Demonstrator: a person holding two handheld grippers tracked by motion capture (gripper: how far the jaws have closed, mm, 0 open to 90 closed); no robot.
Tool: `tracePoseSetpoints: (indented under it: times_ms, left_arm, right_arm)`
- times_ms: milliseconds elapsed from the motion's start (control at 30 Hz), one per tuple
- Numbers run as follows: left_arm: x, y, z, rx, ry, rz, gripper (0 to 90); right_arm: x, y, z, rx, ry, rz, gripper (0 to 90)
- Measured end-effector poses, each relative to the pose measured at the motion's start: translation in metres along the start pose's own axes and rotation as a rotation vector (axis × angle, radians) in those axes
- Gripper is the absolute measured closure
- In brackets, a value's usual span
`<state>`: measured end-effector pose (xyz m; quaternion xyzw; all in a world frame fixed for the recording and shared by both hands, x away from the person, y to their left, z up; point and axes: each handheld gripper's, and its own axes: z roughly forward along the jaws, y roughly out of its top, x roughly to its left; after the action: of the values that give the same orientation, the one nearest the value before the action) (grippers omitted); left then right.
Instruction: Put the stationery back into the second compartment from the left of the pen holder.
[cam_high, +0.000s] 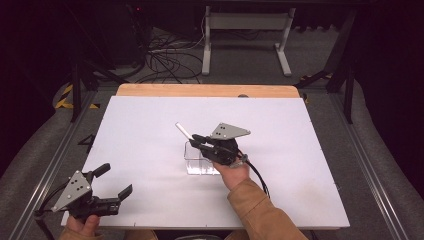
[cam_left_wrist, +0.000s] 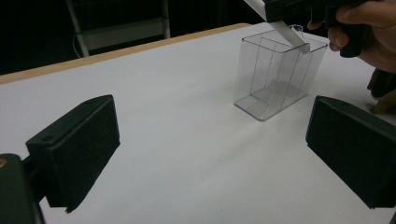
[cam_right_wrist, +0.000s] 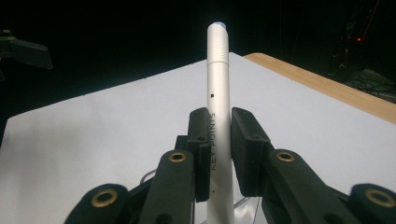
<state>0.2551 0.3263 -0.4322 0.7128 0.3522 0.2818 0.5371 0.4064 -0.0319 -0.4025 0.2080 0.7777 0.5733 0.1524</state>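
1. White pen (cam_right_wrist: 219, 116) is pinched between the pads of the right gripper (cam_high: 202, 143), jaws pressed on its barrel about midway. In the right gripper view the barrel runs straight up between the pads, printed side facing the camera.
2. Landmark: clear box (cam_left_wrist: 275, 74), open-topped, with an inner partition, standing upright on the white table (cam_high: 150, 150). In the left gripper view the pen's lower end sits at the box's top rim, near the far-right corner; whether it touches the rim I cannot tell.
3. Step in hand, as I judge it: putting the pen into the box. To do it well: tip the pen nearer upright, centre its lower end over one compartment clear of the partition, lower until the end is well inside, and only then spread the jaws. A slanted entry could push the light box over or slide it.
4. Pose, right: the hand (cam_high: 232, 172) is just on the person's side of the box, gripper over it, pen slanting up and away to the left.
5. Pose, left: the left gripper (cam_high: 114, 187) is well apart from the box, near the table's front left corner, jaws spread wide and empty, aimed toward the box. It could steady the box if needed.
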Motion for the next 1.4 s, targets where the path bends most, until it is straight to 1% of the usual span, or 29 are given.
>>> tracePoseSetpoints:
  times_ms: [233,300,467,700,867,1133,1233,1300,1400]
  left_arm:
    - [0.000,0.000,0.000,0.002,-0.002,0.002,3.5]
    - [0.000,0.000,0.000,0.002,-0.001,0.001,3.5]
    - [0.000,0.000,0.000,0.002,-0.001,0.002,3.5]
    - [-0.001,0.000,0.001,0.003,-0.001,0.002,3.5]
    - [-0.001,0.000,0.001,0.001,-0.001,0.002,3.5]
    - [-0.002,0.000,0.002,0.006,-0.002,0.001,3.5]
    - [-0.001,0.000,0.003,0.008,-0.006,0.000,3.5]
    - [-0.002,0.000,0.004,0.005,-0.006,-0.001,3.5]
    - [-0.002,0.001,0.004,0.007,-0.006,0.001,3.5]
  right_arm:
    - [-0.002,-0.006,-0.003,0.000,-0.003,0.019,78.2]
    - [-0.003,-0.006,-0.005,-0.012,-0.003,0.022,78.2]
    - [-0.001,-0.006,-0.010,-0.021,-0.002,0.016,77.9]
    - [-0.001,-0.009,-0.017,-0.017,-0.010,0.010,77.8]
    - [-0.001,-0.014,-0.022,-0.005,-0.017,0.009,77.6]
    - [-0.002,-0.022,-0.026,0.034,-0.047,0.011,76.6]
    - [-0.002,-0.022,-0.028,0.035,-0.049,0.014,61.8]
    - [-0.002,-0.020,-0.030,0.034,-0.059,0.007,53.0]
    - [-0.003,-0.014,-0.035,0.022,-0.078,-0.009,44.1]
